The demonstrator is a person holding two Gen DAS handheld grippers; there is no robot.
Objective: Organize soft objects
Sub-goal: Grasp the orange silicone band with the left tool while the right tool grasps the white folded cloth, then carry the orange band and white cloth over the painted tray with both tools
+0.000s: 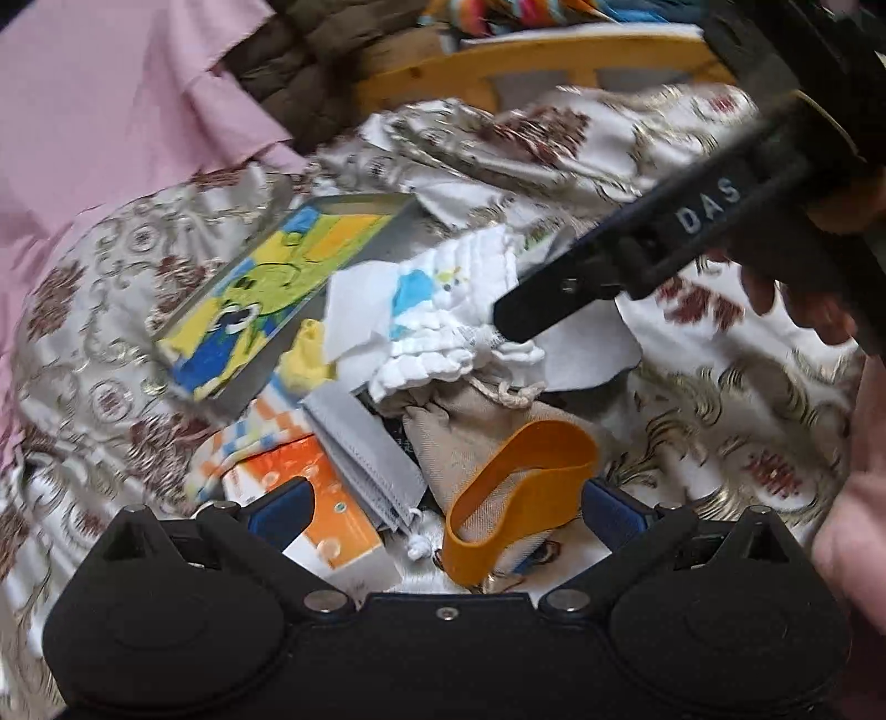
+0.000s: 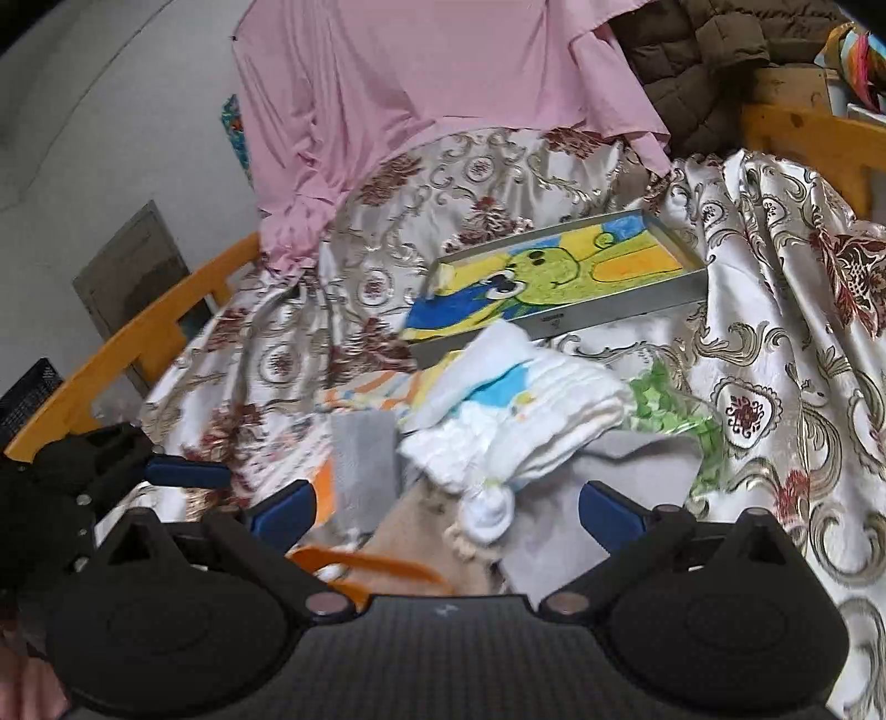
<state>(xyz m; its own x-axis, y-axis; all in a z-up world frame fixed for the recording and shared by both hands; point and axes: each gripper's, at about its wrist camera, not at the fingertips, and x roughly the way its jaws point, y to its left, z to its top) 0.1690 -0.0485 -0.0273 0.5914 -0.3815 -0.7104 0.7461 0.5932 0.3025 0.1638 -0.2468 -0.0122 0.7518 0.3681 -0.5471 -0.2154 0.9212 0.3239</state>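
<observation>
A pile of soft things lies on a patterned satin cloth (image 1: 111,343). A white diaper with blue print (image 1: 437,310) lies on top, also in the right wrist view (image 2: 515,410). Below it are a beige drawstring pouch (image 1: 459,437), an orange rubber band (image 1: 520,471) and a grey folded cloth (image 1: 360,437). My left gripper (image 1: 443,509) is open, its jaws wide over the band and pouch. My right gripper (image 2: 443,509) is open just above the diaper and grey cloth (image 2: 637,471); it shows from the side in the left wrist view (image 1: 515,327), its tip at the diaper.
A shallow tray with a yellow, green and blue drawing (image 2: 554,277) lies behind the pile. An orange box (image 1: 310,498) sits at the left of the pile. Pink fabric (image 2: 415,88) and a brown jacket (image 2: 692,50) hang behind. A wooden rail (image 2: 133,332) edges the bed.
</observation>
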